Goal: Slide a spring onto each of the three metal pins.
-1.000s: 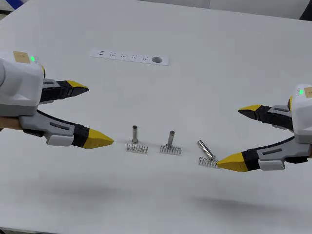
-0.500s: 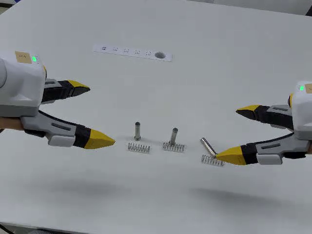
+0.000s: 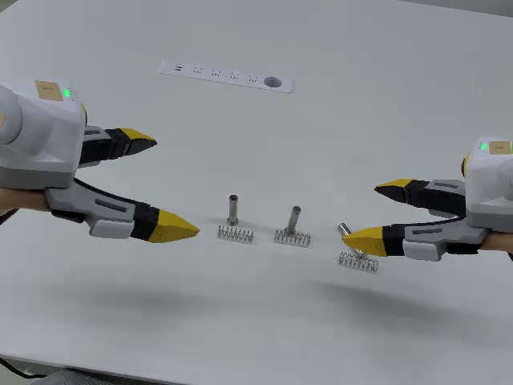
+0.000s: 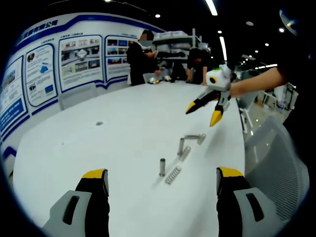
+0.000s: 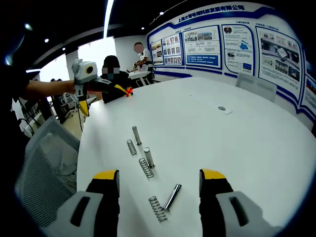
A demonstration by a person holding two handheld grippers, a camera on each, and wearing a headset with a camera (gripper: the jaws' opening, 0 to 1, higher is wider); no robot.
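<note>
Three short metal pins are on the white table. Two stand upright, the left pin (image 3: 233, 208) (image 4: 162, 167) (image 5: 136, 135) and the middle pin (image 3: 294, 218) (image 4: 180, 146) (image 5: 148, 157). The third pin (image 3: 344, 230) (image 5: 172, 196) lies on its side. A spring lies just in front of each: (image 3: 236, 234), (image 3: 292, 238), (image 3: 357, 262). My right gripper (image 3: 361, 213) (image 5: 159, 175) is open, its lower tip over the lying pin. My left gripper (image 3: 175, 186) (image 4: 163, 175) is open, left of the row and holding nothing.
A flush socket strip (image 3: 226, 75) with a round hole sits in the table top farther back. A mesh chair (image 5: 44, 163) stands at the table's near edge. People stand at benches in the background (image 4: 143, 59). Bare table surrounds the row.
My right gripper has moved inward and a little away from me: its lower tip was at the right spring and now covers the lying pin. The left gripper holds its place beside the row.
</note>
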